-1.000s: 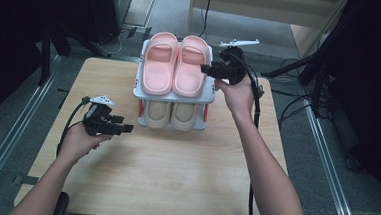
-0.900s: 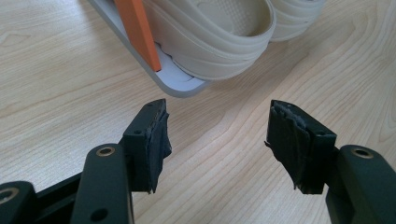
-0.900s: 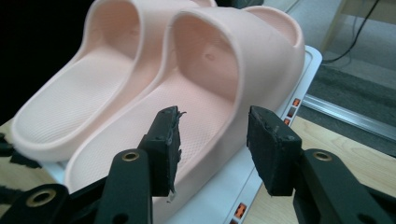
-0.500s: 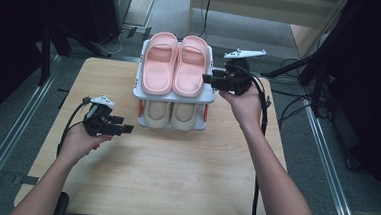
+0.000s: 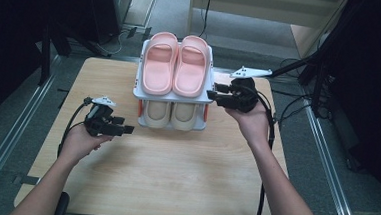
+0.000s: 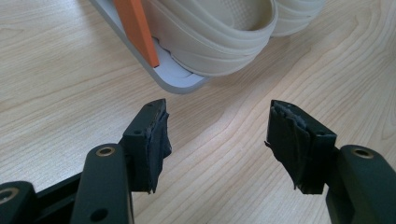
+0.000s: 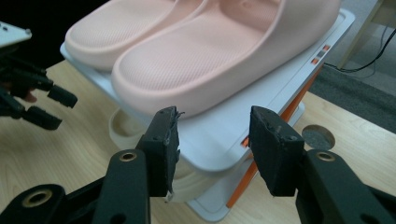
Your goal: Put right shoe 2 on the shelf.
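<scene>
Table (image 5: 174, 176): a wooden top beneath both tongs; left bare in front, presumably as working room.
Shoe rack (image 5: 209, 96): a two-tier white rack with orange side posts, set ahead of both tongs; its near right corner is seen just beyond the right tongs' tips; the tiers are likely stacked so that two pairs fit one footprint.
Pink slippers (image 5: 175, 64): a pair laid side by side on the upper shelf, above and to the left of the right tongs; the nearer slipper's edge (image 7: 201, 100) is seen just above the gap between the jaws, so it is judged to be the thing reached for.
Cream slippers (image 5: 170, 114): a pair stored on the lower shelf, between the two tongs and ahead of the left one; their rounded ends (image 6: 219, 42) overhang the shelf edge.
Right tongs (image 5: 212, 95): held level at the rack's right side, pointed at the upper shelf; jaws spread, having just widened slightly; nothing pinched.
Left tongs (image 5: 127, 129): held low over the table, near the rack's lower left corner; jaws spread wide, nothing between them; apparently kept waiting.
</scene>
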The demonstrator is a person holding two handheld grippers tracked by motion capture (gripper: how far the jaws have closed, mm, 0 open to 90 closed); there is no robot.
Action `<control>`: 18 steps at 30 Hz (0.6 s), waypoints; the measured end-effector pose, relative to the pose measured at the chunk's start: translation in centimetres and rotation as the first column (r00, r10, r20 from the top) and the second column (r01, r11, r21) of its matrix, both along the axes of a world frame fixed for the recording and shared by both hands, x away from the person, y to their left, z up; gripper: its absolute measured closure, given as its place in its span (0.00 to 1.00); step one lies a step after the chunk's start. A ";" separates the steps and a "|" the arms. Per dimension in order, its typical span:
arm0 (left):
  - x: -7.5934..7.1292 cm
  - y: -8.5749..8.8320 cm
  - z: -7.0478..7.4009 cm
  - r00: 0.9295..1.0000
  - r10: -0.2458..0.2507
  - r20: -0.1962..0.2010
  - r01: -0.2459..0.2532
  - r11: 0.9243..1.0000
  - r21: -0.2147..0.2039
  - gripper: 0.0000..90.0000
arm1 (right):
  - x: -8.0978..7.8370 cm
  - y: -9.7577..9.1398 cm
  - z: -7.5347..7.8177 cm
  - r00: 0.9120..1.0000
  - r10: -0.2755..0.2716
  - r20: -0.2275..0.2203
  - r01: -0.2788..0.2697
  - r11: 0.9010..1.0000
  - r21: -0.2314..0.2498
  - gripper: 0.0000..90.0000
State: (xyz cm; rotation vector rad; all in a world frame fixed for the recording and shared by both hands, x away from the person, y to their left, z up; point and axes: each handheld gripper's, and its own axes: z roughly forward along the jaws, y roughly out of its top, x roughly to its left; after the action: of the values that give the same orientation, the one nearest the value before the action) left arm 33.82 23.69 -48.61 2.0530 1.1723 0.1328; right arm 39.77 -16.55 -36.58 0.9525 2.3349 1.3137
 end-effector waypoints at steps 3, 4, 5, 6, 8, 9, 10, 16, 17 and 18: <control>0.1 -0.1 0.0 1.000 0.000 0.001 0.000 1.000 -0.001 0.43 | -0.7 -0.3 -0.7 1.000 0.008 -0.006 -0.008 1.000 -0.007 0.59; 0.1 -0.1 0.0 1.000 0.001 0.001 -0.001 1.000 -0.002 0.43 | -0.9 -0.4 -0.9 1.000 0.008 -0.007 -0.008 1.000 -0.004 0.59; 0.2 -0.1 0.0 1.000 0.000 0.003 0.000 1.000 -0.001 0.43 | -1.0 -0.5 -1.1 1.000 0.009 -0.008 -0.009 1.000 -0.001 0.59; 0.2 -0.2 -0.1 1.000 0.000 0.002 0.000 1.000 -0.002 0.43 | -1.2 -0.6 -1.3 1.000 0.005 -0.012 -0.005 1.000 -0.001 0.58; 0.3 -0.3 -0.1 1.000 -0.002 -0.001 0.002 1.000 0.000 0.43 | -1.5 -0.8 -1.8 1.000 0.000 -0.006 0.000 1.000 -0.008 0.57; 0.4 -0.4 -0.1 1.000 -0.005 -0.004 0.005 1.000 -0.001 0.43 | -1.7 -0.9 -2.0 1.000 -0.002 -0.005 0.002 1.000 -0.010 0.57; 0.5 -0.4 -0.1 1.000 -0.006 -0.003 0.006 1.000 -0.001 0.43 | -1.8 -1.0 -2.3 1.000 -0.006 -0.009 0.006 1.000 -0.017 0.57; 0.8 -0.9 -0.2 1.000 -0.017 -0.003 0.017 1.000 0.001 0.43 | -2.6 -1.4 -3.7 1.000 -0.009 -0.025 0.009 1.000 -0.009 0.57; 0.8 -1.0 -0.3 1.000 -0.020 -0.002 0.020 1.000 -0.001 0.43 | -2.7 -1.5 -3.9 1.000 -0.009 -0.023 0.009 1.000 -0.005 0.57; 0.9 -1.0 -0.3 1.000 -0.019 -0.003 0.019 1.000 -0.002 0.43 | -2.8 -1.6 -4.1 1.000 -0.010 -0.023 0.010 1.000 -0.002 0.56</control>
State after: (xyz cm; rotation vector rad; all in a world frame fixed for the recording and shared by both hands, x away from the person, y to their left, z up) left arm 34.70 22.65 -48.90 2.0622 1.1539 0.1195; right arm 36.95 -18.12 -40.72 0.9823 2.3448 1.3036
